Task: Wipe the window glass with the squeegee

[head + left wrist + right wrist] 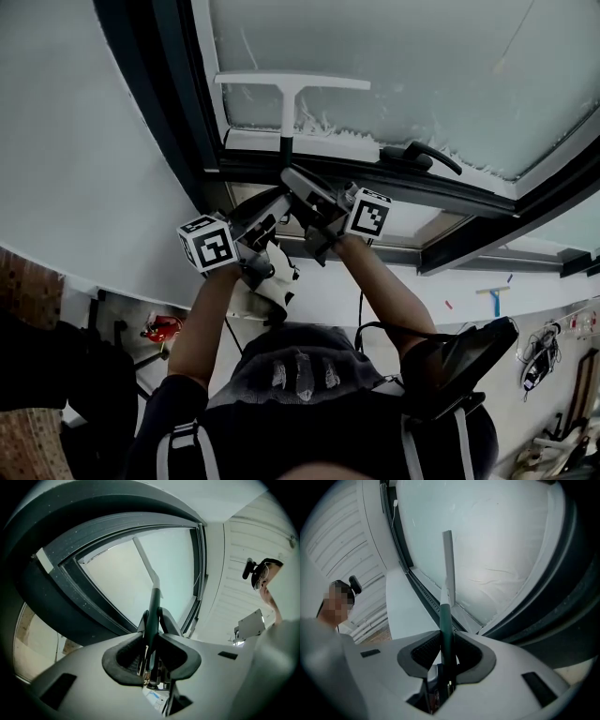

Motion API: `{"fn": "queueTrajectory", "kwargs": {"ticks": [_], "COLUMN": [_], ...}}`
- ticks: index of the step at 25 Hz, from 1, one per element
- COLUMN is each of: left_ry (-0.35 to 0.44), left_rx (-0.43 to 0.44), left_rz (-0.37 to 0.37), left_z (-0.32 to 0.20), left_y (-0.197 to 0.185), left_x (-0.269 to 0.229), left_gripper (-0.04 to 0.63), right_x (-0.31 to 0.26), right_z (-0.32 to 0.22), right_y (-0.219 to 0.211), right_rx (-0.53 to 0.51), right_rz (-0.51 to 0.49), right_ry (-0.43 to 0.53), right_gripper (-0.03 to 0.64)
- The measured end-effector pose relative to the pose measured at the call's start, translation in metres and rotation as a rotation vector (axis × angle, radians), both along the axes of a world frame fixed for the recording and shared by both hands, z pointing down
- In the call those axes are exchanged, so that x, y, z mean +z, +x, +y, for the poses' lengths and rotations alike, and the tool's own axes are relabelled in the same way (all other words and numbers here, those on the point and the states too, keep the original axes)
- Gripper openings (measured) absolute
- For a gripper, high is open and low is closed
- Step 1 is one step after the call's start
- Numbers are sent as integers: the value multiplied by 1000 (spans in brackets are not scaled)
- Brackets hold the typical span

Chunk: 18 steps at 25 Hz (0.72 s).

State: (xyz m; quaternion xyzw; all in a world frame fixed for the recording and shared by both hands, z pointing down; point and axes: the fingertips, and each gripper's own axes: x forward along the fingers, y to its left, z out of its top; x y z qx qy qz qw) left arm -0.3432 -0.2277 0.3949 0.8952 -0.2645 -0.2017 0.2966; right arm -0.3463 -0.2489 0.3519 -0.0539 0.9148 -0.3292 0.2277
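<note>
1. Fingers (169, 623) of the left gripper (153, 616) are clamped on the squeegee (289, 94) handle; the right gripper (446, 639) fingers grip it too.
2. Squeegee blade rests across the window glass (403, 66), just above its lower frame (309, 169).

The white T-shaped squeegee (290, 84) lay with its blade against the misted glass (422, 66), near the glass's foam-streaked edge. Its dark handle pointed away from the glass, clamped by the left gripper (153, 616) and right gripper (446, 641).
</note>
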Motion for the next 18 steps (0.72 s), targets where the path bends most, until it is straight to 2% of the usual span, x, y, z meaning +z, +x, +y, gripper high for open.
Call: {"fn": "queueTrajectory", "kwargs": {"ticks": [9, 15, 18], "left_ry": [-26, -23, 8], "left_rx": [36, 62, 62], "left_rz": [-6, -1, -30], "left_z": [10, 24, 31], "left_y": [2, 11, 17], "left_x": [18, 22, 20], "left_gripper": [95, 89, 87], "right_x": [19, 28, 26], "right_z": [8, 17, 25], "right_y": [1, 10, 18], "right_rx": [20, 48, 51], "right_rz": [26, 61, 48], "right_ry": [-39, -36, -23], "right_gripper": [94, 89, 87]}}
